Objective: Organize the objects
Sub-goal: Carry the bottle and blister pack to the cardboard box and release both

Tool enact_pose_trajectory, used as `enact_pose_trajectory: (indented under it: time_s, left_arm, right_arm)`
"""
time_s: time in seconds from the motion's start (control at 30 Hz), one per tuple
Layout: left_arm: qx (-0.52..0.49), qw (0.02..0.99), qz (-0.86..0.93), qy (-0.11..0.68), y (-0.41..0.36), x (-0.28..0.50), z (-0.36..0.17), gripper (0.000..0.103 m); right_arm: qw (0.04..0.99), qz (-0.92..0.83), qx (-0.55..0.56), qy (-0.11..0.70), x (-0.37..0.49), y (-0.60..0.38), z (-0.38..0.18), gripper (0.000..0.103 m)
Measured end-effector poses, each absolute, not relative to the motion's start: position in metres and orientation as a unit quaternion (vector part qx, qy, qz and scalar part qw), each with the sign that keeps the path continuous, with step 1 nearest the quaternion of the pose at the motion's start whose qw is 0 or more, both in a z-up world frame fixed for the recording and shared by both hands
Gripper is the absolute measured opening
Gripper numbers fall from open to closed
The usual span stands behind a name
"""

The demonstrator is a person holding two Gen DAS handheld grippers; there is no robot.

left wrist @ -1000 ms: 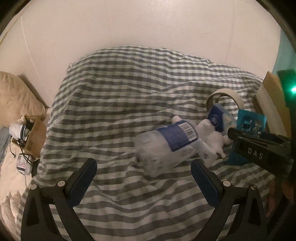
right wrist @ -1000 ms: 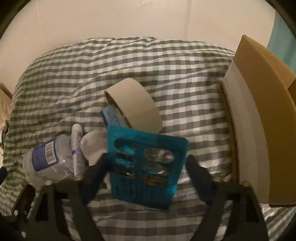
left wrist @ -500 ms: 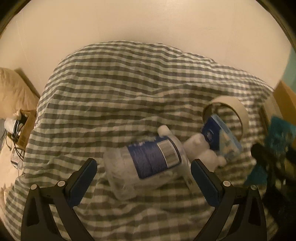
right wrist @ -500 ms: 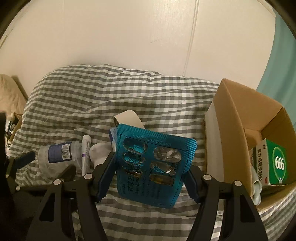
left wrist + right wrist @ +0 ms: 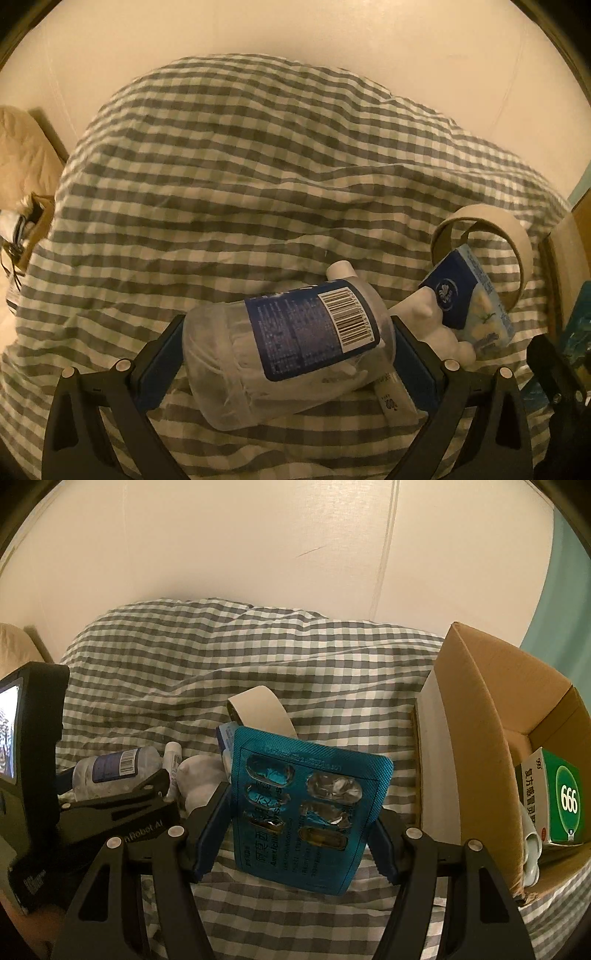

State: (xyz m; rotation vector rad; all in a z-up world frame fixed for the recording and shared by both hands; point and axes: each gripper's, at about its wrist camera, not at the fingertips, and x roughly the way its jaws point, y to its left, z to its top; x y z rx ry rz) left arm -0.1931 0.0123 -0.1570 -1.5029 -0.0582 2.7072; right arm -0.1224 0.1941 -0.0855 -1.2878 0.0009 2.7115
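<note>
My right gripper [image 5: 297, 834] is shut on a teal pill blister pack [image 5: 306, 808] and holds it upright above the checked bedspread, left of an open cardboard box [image 5: 476, 731]. My left gripper [image 5: 284, 354] is open, its jaws on either side of a crumpled clear plastic bottle [image 5: 291, 350] with a blue label that lies on the bed. The bottle also shows in the right wrist view [image 5: 114, 768]. Beside it lie a white plush toy [image 5: 432, 328], a blue tissue pack [image 5: 465, 291], a white tube [image 5: 391, 398] and a roll of tape [image 5: 484, 240].
The box holds a green medicine carton [image 5: 557, 797] and a white item. A beige pillow [image 5: 22, 155] and cluttered cables lie off the bed's left edge. A white wall runs behind the bed [image 5: 258, 166].
My left gripper has moved forward until its jaws straddle the bottle. My right gripper has lifted the blister pack up and toward the box.
</note>
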Motion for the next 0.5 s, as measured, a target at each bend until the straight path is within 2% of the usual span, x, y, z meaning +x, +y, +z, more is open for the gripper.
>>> enact_pose_trajectory:
  time_s: [0.23,0.37,0.5]
  left_arm:
    - [-0.467,0.049,0.883,-0.017,-0.005,-0.162,-0.131,0.101]
    - [-0.442,0.063,0.895,-0.012,-0.010,-0.130,-0.091,0.100]
    - [-0.406,0.077,0.911,-0.014,-0.002,-0.107,-0.042,0.100]
  right_arm:
    - [0.052,0.902,-0.428,-0.001,-0.113,0.189,-0.076,0.066]
    - [0.013,0.910,-0.415,0.012,-0.096,0.185,-0.051,0.066]
    - [0.013,0.919,-0.393,0.018,-0.071,0.199,-0.013,0.066]
